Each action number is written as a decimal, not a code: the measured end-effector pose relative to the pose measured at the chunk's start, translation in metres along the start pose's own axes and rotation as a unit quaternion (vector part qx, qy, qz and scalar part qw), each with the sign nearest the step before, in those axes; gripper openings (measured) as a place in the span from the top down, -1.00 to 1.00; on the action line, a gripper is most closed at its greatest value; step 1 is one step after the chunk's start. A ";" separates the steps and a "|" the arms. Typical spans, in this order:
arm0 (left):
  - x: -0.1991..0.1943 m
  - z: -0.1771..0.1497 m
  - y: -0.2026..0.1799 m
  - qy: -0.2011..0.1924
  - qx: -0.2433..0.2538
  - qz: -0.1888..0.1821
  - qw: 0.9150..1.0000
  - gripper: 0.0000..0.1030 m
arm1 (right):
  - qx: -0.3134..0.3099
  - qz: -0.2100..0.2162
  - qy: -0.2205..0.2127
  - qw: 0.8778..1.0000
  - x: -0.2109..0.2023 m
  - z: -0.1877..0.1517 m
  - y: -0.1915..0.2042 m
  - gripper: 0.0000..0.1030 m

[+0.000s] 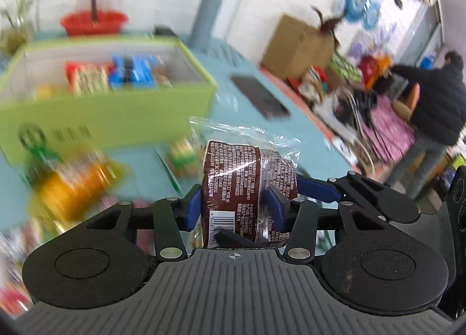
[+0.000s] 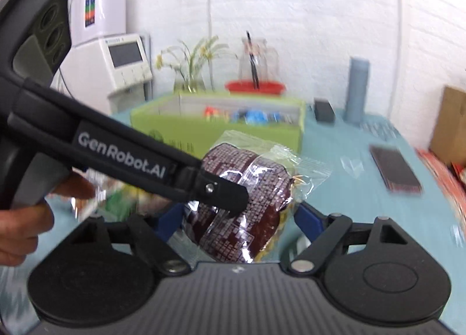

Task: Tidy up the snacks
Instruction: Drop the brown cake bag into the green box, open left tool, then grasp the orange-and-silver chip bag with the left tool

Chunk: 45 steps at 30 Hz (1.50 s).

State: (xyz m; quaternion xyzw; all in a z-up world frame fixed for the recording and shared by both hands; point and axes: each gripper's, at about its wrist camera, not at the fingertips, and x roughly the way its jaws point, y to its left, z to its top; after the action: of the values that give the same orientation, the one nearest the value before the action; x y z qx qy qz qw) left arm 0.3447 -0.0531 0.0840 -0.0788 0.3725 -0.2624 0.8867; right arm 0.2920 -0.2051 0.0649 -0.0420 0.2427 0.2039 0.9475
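The left gripper pinches a brown snack packet; the right gripper brackets it, contact unclear.

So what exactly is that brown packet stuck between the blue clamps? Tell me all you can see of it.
The brown packet is a round snack sealed in clear crinkly plastic, its dark brown label covered in small white print, with a barcode near the bottom. Its crimped transparent ends stick out at the top. It stands on edge, lifted above the blue table. The left gripper pinches it between blue pads. The right gripper straddles the same packet, but whether its pads press cannot be told.
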 end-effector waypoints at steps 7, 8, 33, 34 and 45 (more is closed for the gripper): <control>-0.012 0.080 0.064 -0.059 -0.005 0.071 0.996 0.41 | -0.041 0.063 -0.020 0.997 0.089 0.095 0.015 -0.67; -0.010 0.091 0.077 -0.062 -0.005 0.086 0.994 0.41 | -0.046 0.071 -0.017 0.996 0.107 0.106 0.017 -0.67; -0.068 0.033 0.124 -0.108 -0.027 0.115 0.987 -0.54 | -0.036 0.084 -0.003 0.996 0.073 0.066 0.036 -0.81; -0.070 0.021 0.121 -0.104 -0.029 0.119 0.987 -0.54 | -0.025 0.091 0.003 0.996 0.063 0.052 0.037 -0.81; -0.096 -0.077 0.157 -0.068 -0.136 0.188 0.970 -0.52 | -0.045 0.164 0.051 0.984 0.030 -0.021 0.115 -0.81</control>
State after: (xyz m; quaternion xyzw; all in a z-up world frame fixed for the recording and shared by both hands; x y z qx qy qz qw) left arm 0.2985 0.1350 0.0355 -0.1451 0.3516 -0.0317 0.9243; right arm 0.2598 -0.0925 0.0349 -0.0544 0.2851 0.3645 0.8848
